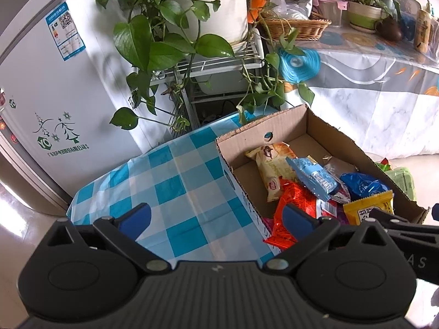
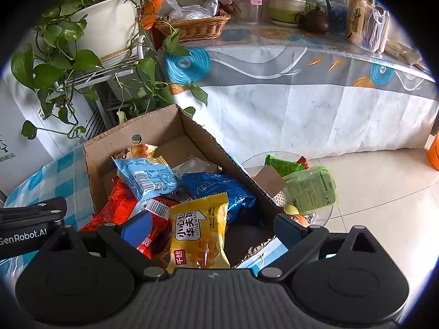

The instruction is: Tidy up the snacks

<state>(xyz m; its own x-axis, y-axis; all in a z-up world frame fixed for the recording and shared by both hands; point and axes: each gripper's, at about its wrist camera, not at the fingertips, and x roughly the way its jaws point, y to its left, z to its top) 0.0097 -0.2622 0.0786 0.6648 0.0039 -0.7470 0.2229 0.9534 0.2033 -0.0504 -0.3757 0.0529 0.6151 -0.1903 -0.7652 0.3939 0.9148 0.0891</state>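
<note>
Over the cardboard box (image 2: pixel 203 139) on the checked cloth (image 1: pixel 175 186), both claws spread wide and holding nothing: right gripper (image 2: pixel 212 227) straddling the glossy yellow waffle packet (image 2: pixel 199 235), left gripper (image 1: pixel 216 216) poised across the box's near wall. Probably mid-sort, with more snacks in the glass bowl (image 2: pixel 326 213) beside the box. Next, likely a gentle pinch on crinkly, slippery film heaped loosely inside stiff corrugated walls.

A white refrigerator (image 1: pixel 52 90) stands beside a wire rack (image 1: pixel 219 60) bearing a trailing green pothos plant (image 1: pixel 164 35). Glossy pale floor tiles (image 2: pixel 378 197) reflect daylight below a long cloth-draped table (image 2: pixel 315 104).
</note>
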